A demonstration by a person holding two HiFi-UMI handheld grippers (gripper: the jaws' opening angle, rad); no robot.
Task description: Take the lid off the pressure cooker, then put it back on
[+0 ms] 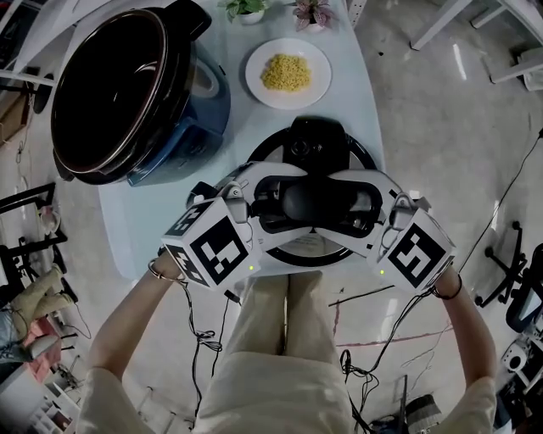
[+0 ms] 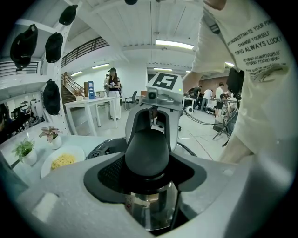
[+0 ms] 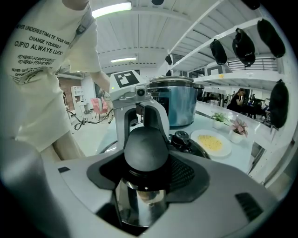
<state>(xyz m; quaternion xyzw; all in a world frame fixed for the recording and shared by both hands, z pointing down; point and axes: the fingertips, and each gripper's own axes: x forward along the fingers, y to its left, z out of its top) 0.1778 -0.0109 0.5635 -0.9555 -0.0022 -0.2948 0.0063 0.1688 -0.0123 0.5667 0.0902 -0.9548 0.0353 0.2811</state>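
The pressure cooker's body (image 1: 127, 85) stands open at the table's back left, its dark pot bare. Its round black-rimmed lid (image 1: 361, 157) lies flat on the table in front of me. The lid's black knob handle (image 1: 307, 202) (image 2: 148, 151) (image 3: 145, 148) sits between both grippers. My left gripper (image 1: 280, 203) closes on it from the left, and my right gripper (image 1: 344, 203) from the right. In each gripper view the knob fills the black padded notch of the jaws, with the lid's shiny metal below it. The other gripper shows just beyond the knob.
A white plate (image 1: 287, 72) of yellow food sits behind the lid. Two small potted plants (image 1: 246, 10) (image 1: 312, 12) stand at the far edge. The lid's black valve block (image 1: 310, 136) is on its far side. The table's near edge (image 1: 136, 271) runs just under the grippers.
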